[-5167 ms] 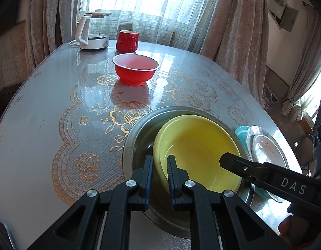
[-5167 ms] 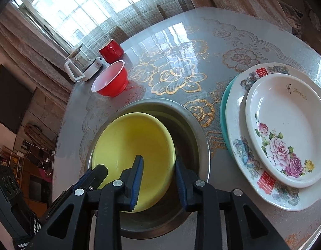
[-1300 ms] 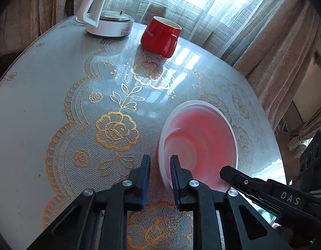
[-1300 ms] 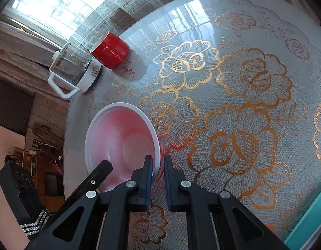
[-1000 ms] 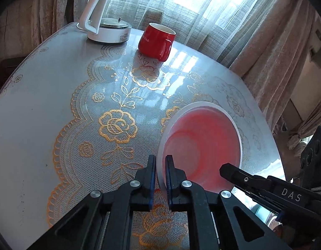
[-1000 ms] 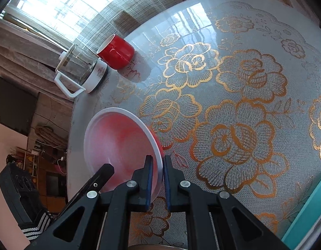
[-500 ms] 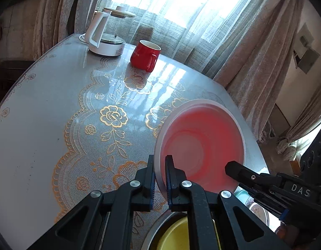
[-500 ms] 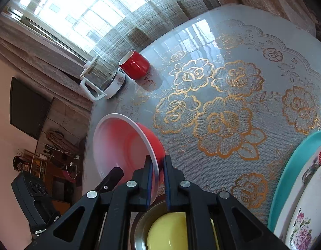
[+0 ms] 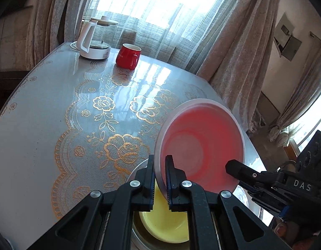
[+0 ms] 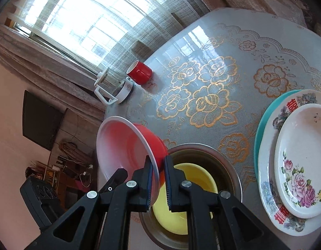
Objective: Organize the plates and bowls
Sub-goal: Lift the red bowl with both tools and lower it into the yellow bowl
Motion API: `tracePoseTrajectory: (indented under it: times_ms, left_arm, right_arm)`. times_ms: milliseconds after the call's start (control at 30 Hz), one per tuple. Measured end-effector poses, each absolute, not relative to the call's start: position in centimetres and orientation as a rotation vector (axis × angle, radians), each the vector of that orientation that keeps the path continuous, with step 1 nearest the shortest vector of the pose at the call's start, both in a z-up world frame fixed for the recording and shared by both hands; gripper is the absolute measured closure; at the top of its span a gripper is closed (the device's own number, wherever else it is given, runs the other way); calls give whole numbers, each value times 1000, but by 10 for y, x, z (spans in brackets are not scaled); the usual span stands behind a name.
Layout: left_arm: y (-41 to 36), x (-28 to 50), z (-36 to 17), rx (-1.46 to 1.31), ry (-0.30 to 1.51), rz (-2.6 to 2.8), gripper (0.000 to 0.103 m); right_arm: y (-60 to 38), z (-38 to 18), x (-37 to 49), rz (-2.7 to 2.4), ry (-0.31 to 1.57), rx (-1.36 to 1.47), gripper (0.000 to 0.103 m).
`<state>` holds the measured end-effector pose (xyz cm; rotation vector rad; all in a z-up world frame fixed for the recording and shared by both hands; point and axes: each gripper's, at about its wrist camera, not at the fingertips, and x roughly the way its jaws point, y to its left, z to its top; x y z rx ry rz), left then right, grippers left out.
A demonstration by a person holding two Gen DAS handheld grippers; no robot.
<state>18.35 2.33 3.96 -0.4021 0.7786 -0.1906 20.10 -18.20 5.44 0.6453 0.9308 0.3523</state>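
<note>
A red bowl (image 9: 202, 145) with a pale rim hangs tilted in the air, held from both sides. My left gripper (image 9: 159, 179) is shut on its left rim; my right gripper (image 10: 159, 177) is shut on its opposite rim, and its black fingers (image 9: 241, 170) also show in the left wrist view. Below the red bowl (image 10: 123, 145) sits a yellow bowl (image 10: 200, 179) inside a steel basin (image 10: 229, 166). In the left wrist view the yellow bowl (image 9: 166, 227) shows between my fingers.
A stack of plates (image 10: 296, 162), flowered ones on a teal one, lies right of the basin. A red mug (image 9: 128, 56) and a glass kettle (image 9: 93, 43) stand at the table's far edge by the curtained window. The lace tablecloth (image 9: 77, 125) covers the round table.
Both grippers have carried the red bowl up off the cloth and back toward the near side, over the steel basin with the yellow bowl. The plate stack has come into the right wrist view.
</note>
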Motion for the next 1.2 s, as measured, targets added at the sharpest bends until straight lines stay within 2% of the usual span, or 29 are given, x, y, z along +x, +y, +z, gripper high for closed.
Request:
tracePoseTrajectory:
  times_ms: [933,1100,1200]
  left_arm:
    - [1,153,2,-263,882,-163,94]
    - [3,154,-1,-268,881,-158,86]
    - [4,155,-2,-274,882,-154,86]
  right_arm:
    - [-197,-1,160,303,1014,754,90]
    - [-200,-5,160,286,1018,757,90]
    - [-202,-8,159,276,1024,758,90]
